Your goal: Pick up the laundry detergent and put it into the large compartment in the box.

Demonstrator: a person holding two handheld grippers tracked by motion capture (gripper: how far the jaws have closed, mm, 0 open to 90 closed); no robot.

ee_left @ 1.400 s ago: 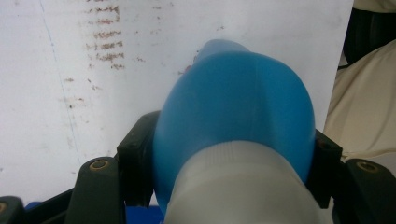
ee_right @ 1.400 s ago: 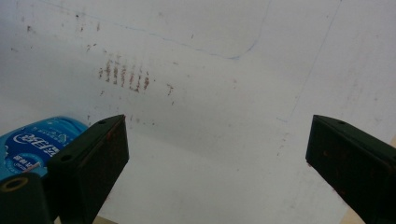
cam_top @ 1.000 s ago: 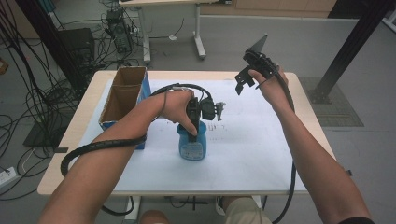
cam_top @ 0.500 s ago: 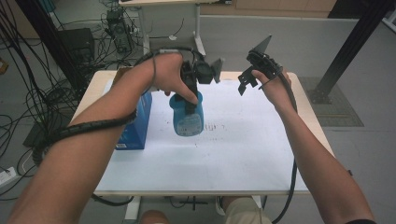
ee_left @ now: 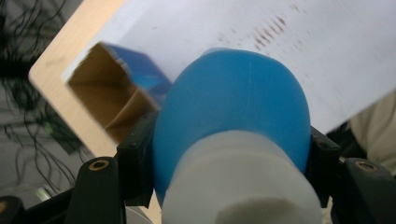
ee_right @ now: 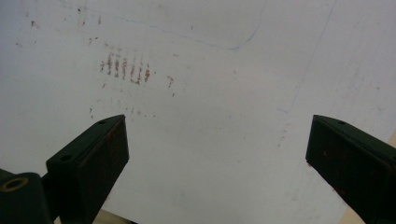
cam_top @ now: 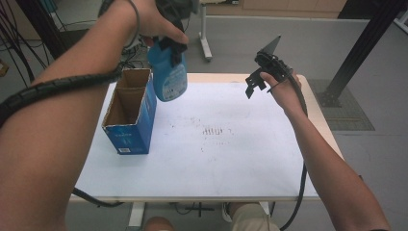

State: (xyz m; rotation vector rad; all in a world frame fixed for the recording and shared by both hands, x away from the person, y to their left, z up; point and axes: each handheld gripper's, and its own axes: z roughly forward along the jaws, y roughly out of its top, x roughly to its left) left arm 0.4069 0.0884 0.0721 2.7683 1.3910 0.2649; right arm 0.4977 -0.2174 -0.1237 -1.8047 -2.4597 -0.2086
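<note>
The left gripper [cam_top: 171,45] is clamped on a blue bottle [cam_top: 168,72], its two black jaws pressing the bottle's sides just below a white cap [ee_left: 243,186], as the left gripper view shows; the bottle hangs in the air, clear of the tabletop, above the far left part of the table and just beside the open top of a blue cardboard box [cam_top: 130,113]; the right gripper [cam_top: 255,86] is held up over the far right part of the table with its jaws spread wide and nothing between them, the bare sheet showing between them in the right gripper view.

The table [cam_top: 288,79] has a pale wooden top, most of it covered by a white sheet [cam_top: 231,163]; the sheet carries a patch of short brownish marks [cam_top: 211,131] near its middle and a faint blue pen line toward the right gripper; the floor around is grey, a tangle of dark cables lies at the left, and a black slanted post rises at the far right.

The bottle is a rounded, bright blue plastic one with a printed label on its side; its cap end points toward the gripper's camera.
</note>
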